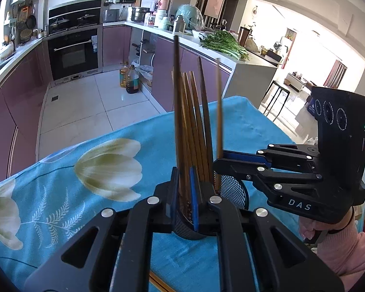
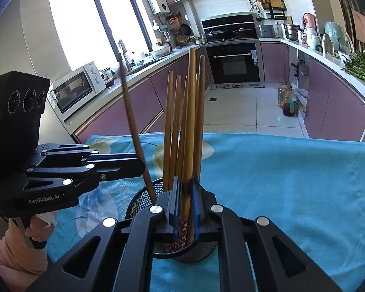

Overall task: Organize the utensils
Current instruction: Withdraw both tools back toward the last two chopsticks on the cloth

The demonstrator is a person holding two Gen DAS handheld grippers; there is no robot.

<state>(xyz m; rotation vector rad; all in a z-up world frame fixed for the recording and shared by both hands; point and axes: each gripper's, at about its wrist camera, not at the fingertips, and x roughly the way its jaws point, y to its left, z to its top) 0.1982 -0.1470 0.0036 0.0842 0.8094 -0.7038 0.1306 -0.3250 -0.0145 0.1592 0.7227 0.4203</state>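
Daylight flooded in through the window (image 2: pixel 97 26); the far room was overexposed, edges bowed with fisheye distortion, corners vignetted, focus mostly sharp.

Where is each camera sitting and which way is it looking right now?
Left wrist: rides the left gripper, looking along its fingers at a dark chopstick over the mesh holder; right gripper and a pink sleeve show.
Right wrist: rides the right gripper, facing the oven; left gripper and a hand show.
Shared: holder, standing chopsticks, blue floral cloth.
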